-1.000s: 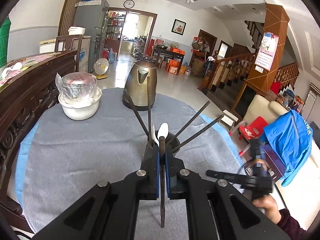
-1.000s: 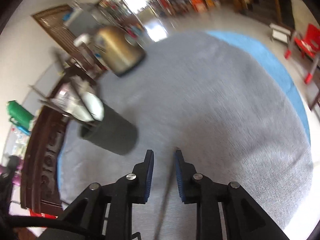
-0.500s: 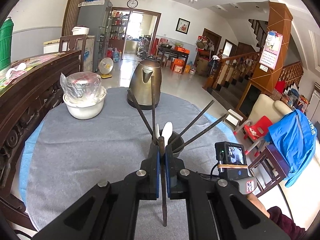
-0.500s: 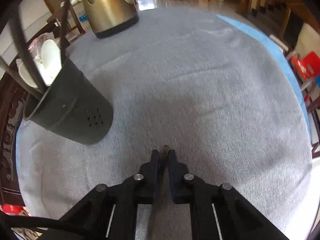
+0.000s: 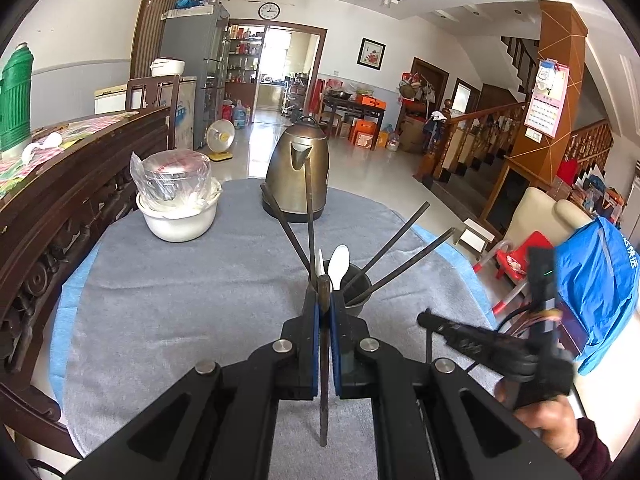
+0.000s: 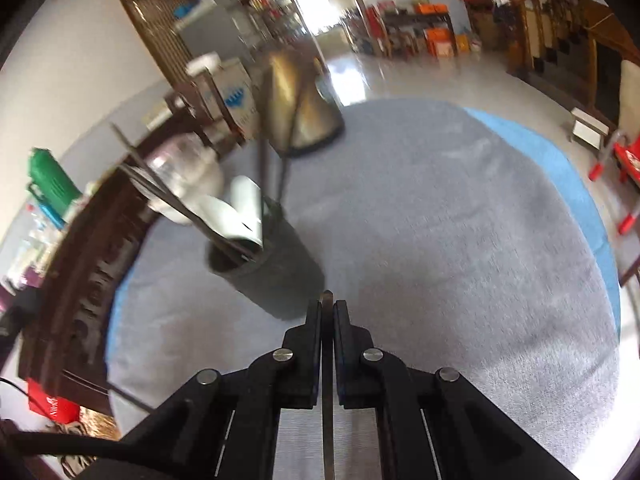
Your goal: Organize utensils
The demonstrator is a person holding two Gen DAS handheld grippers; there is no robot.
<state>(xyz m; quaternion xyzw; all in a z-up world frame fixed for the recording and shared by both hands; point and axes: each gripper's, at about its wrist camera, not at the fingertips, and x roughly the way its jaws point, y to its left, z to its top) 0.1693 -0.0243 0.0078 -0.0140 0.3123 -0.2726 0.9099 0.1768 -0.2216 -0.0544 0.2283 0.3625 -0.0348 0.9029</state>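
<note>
A dark utensil holder (image 5: pixel 357 279) stands on the grey cloth, holding several dark chopsticks (image 5: pixel 396 245) and a white spoon (image 5: pixel 338 266). My left gripper (image 5: pixel 324 292) hovers just in front of it, shut on a dark chopstick (image 5: pixel 323 400) that runs back between the pads. In the right wrist view, my right gripper (image 6: pixel 328 306) is shut on another dark chopstick (image 6: pixel 328 400), above the cloth and to the right of the holder (image 6: pixel 276 276). From the left wrist view the right gripper (image 5: pixel 426 317) shows at the right, held by a hand (image 5: pixel 552 428).
A brass kettle (image 5: pixel 298 176) stands behind the holder. At the back left, a white bowl (image 5: pixel 180 220) carries a plastic-wrapped steel pot. A carved wooden sideboard (image 5: pixel 60 184) borders the table's left. The grey cloth (image 6: pixel 460 240) is bare to the right of the holder.
My right gripper shut on a chopstick lying on the cloth and lifted it. The left gripper stayed almost still with its chopstick.
</note>
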